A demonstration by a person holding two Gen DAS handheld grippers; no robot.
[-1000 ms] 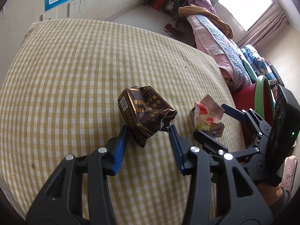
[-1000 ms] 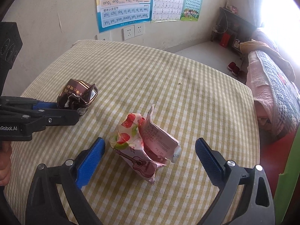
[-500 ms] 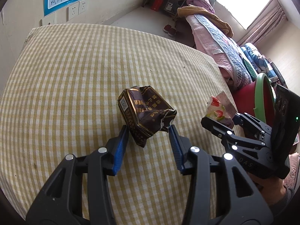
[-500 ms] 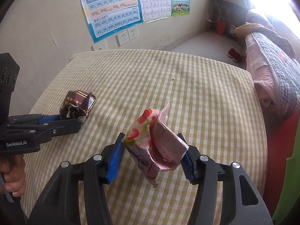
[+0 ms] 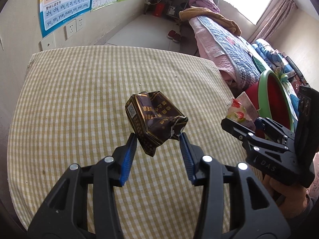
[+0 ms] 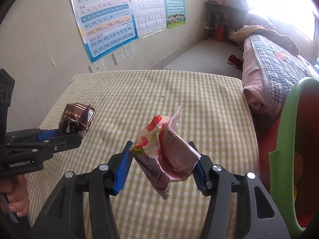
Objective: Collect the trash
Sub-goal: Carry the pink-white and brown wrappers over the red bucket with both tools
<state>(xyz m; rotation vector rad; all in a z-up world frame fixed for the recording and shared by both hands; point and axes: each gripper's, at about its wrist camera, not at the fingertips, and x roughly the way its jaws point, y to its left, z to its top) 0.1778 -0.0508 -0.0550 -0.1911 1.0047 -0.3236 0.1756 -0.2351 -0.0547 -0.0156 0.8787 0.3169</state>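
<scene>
Left wrist view showed the left tongs [image 5: 157, 139] clamped on a crumpled brown packet [image 5: 153, 119], held clear above the checked bench [image 5: 79, 99]. Right wrist view showed the right tongs [image 6: 161, 149], whose jaws had just been closing, gripping a crushed pink carton with strawberry print [image 6: 163, 149], also raised off the bench. A green-rimmed red bin [image 6: 287, 139] stood just beside the bench, near the right tongs.

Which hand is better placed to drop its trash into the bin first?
The right gripper, probably. It holds the pink wrapper right beside the green-rimmed bin. The left gripper, holding the brown pack, is farther from it.
</scene>
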